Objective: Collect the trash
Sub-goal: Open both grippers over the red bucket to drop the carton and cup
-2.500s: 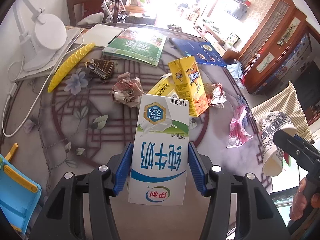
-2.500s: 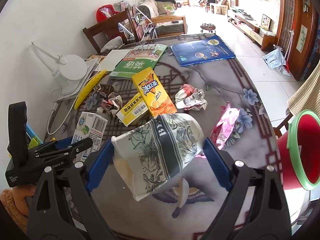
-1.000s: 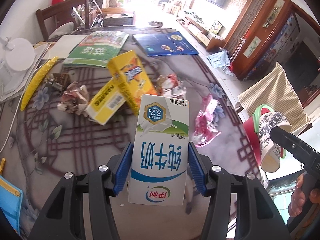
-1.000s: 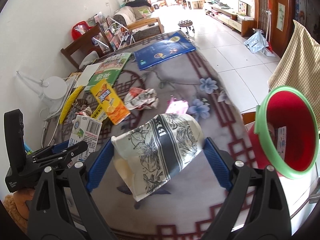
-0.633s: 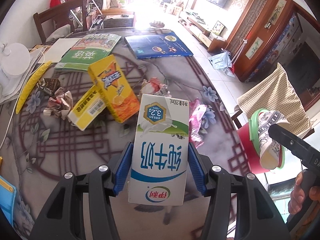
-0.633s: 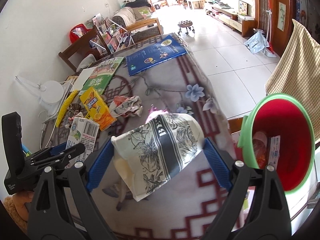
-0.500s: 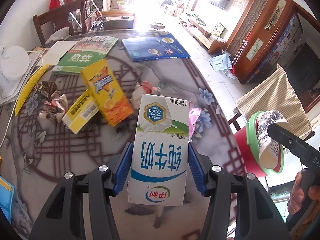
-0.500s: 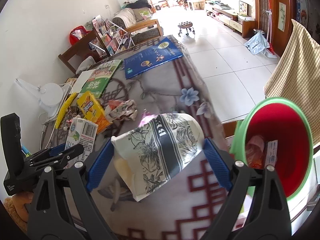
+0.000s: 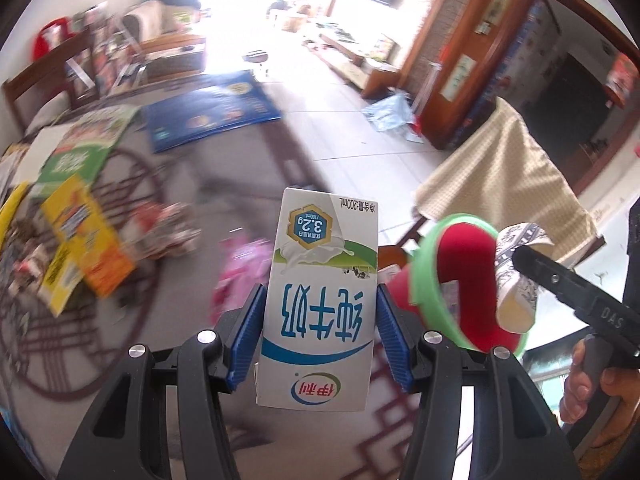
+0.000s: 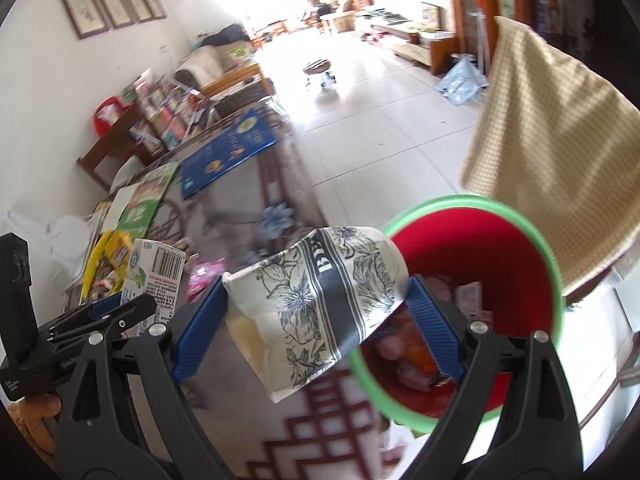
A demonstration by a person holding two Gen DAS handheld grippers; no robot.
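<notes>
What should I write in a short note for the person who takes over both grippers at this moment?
Left gripper: jaws shut on the milk carton, above the table edge.
Right gripper: jaws shut on the crushed paper cup, beside the red bin with the green rim.
Done: some trash lies in the bin.
Left: drop both, then fetch the yellow drink box, the pink wrapper and the crumpled wrappers on the table.
</notes>
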